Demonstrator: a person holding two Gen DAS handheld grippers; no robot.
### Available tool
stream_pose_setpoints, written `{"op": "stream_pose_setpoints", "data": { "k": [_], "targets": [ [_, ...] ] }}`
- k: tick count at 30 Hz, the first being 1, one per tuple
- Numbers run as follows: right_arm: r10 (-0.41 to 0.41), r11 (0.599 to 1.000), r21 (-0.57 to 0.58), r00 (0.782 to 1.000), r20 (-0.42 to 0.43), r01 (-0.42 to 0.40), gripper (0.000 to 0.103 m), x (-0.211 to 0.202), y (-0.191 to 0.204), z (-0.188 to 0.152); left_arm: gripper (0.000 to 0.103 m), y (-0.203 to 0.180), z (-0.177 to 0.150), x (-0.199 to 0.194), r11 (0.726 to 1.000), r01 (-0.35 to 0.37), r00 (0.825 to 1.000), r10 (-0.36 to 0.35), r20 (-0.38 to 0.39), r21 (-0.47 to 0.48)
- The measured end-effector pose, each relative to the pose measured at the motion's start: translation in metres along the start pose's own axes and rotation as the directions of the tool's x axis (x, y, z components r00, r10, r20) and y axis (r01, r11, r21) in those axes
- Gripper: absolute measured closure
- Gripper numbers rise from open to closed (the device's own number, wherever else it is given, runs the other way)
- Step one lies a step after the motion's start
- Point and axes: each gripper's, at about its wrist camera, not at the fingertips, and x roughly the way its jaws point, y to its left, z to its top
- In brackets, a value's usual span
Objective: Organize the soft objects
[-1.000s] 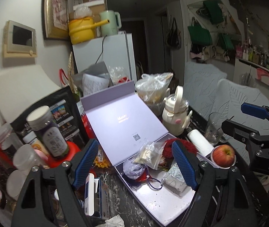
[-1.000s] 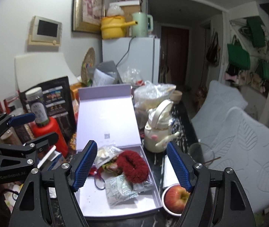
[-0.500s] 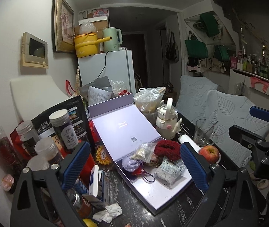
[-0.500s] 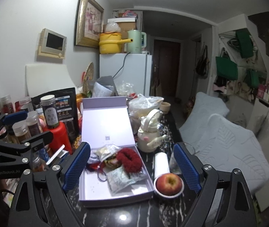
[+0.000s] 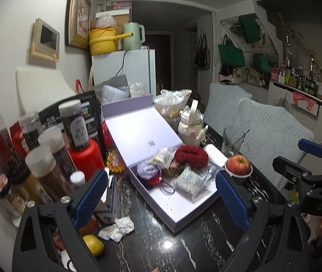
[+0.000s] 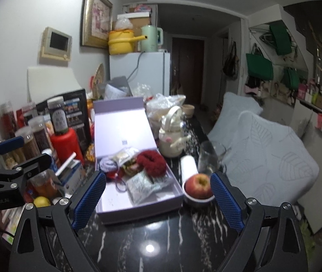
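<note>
Two blue-padded grippers, both empty: left gripper (image 5: 159, 195) spread wide at the bottom of its own frame, nothing between the pads; right gripper (image 6: 158, 200) opening, likewise with nothing between its pads. At frame centre, on the black marbled tabletop (image 6: 152, 244), an open lilac cardboard box (image 6: 138, 208) holding the soft things in a loose heap: fluffy red scrunchie (image 6: 150, 159), pale purple knitted pouch (image 5: 147, 170), crinkled clear packet (image 6: 144, 187). Just right of the box, a red apple (image 6: 199, 184) in a small white dish. Likely between steps, with the items boxed but unsorted. Next, probably: choosing one item, lowering over it, closing gently enough not to drag its neighbours.
</note>
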Motion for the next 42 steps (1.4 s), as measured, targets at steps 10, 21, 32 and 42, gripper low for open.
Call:
{"op": "stream_pose_setpoints", "data": {
  "k": [10, 21, 32, 42],
  "targets": [
    [0.006, 1.000, 0.024, 0.999, -0.043, -0.005, 0.008, 0.001, 0.007, -0.030, 0.005, 0.004, -0.036, 0.006, 1.000, 0.018, 0.997, -0.019, -0.069, -0.009],
    [0.014, 0.999, 0.038, 0.996, -0.089, -0.011, 0.008, 0.005, 0.008, -0.047, 0.005, 0.003, -0.047, 0.013, 0.999, 0.034, 0.994, -0.034, -0.103, 0.000],
    [0.009, 0.999, 0.041, 0.995, -0.098, -0.005, 0.008, 0.005, 0.006, -0.050, 0.005, -0.001, -0.046, 0.013, 0.999, 0.035, 0.994, -0.034, -0.100, 0.003],
    [0.006, 0.999, 0.036, 0.995, -0.101, -0.002, 0.008, 0.004, 0.006, -0.051, 0.005, -0.005, -0.047, 0.010, 0.999, 0.041, 0.994, -0.040, -0.102, 0.004]
  ]
}}
